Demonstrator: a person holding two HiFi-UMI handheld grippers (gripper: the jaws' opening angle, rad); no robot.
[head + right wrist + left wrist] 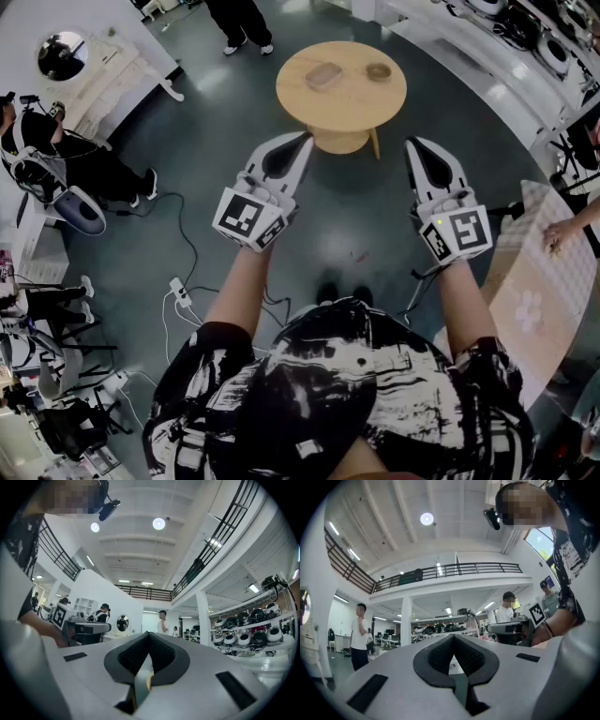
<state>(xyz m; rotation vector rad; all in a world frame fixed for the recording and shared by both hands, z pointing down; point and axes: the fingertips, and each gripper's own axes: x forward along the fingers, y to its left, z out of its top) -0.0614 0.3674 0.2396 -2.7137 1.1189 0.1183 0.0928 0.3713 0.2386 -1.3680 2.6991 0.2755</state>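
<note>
— Starting with the biggest: seeing what?

— Seeing a grey floor [234, 141] and a round wooden table [347, 108] standing on it, just ahead of both claw tips.

— Carrying anything?

— Carrying a flat brown piece [323, 75] on the left and a small round dish [379, 71] on the right, lying apart.

— Holding the claws how?

— Holding the left claw [302, 141] pressed together tip to tip, pointing at the table's near left edge without touching. Holding the right claw [413, 146] closed too, hovering by the near right edge.
</note>
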